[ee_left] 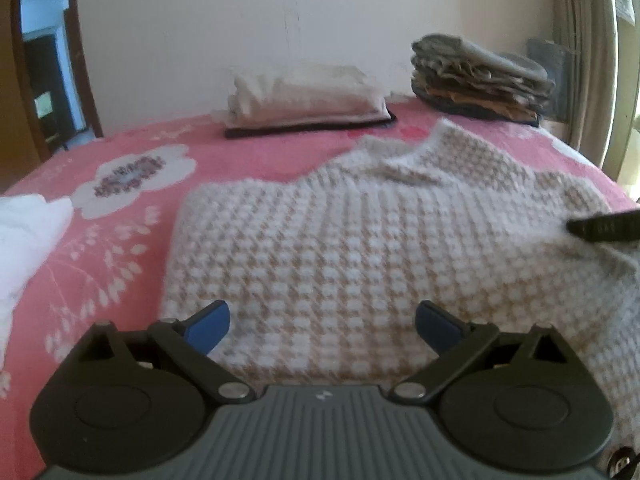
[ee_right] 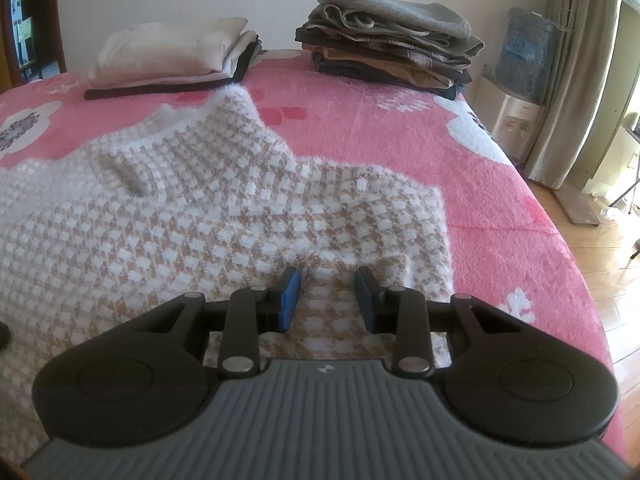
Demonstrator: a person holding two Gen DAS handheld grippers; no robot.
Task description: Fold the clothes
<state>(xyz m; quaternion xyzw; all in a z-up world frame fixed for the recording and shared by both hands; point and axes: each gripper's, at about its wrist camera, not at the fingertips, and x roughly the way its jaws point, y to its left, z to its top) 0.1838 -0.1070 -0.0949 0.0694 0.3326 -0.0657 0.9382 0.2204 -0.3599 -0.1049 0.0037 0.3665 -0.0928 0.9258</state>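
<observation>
- The left gripper (ee_left: 322, 324) is held with its blue-padded fingers (ee_left: 210, 326) spread wide above the fluffy beige-and-white houndstooth knit sweater (ee_left: 360, 248); nothing is gripped.
- The right gripper (ee_right: 328, 298) is seen with fingers (ee_right: 290, 300) partly apart over the sweater's right edge; no fabric is pinched between them.
- The sweater is spread on the pink floral bed blanket (ee_right: 400, 120).
- A cream folded pile (ee_right: 172, 52) and a grey-brown folded stack (ee_right: 392, 36) are set beyond it.

A sweater (ee_right: 192, 216) lies spread across the near middle of the bed (ee_right: 400, 128). Behind it, along the far edge, sit two folded stacks: one (ee_right: 176, 52) left of centre, a taller pile (ee_right: 392, 36) toward the far right corner.
</observation>
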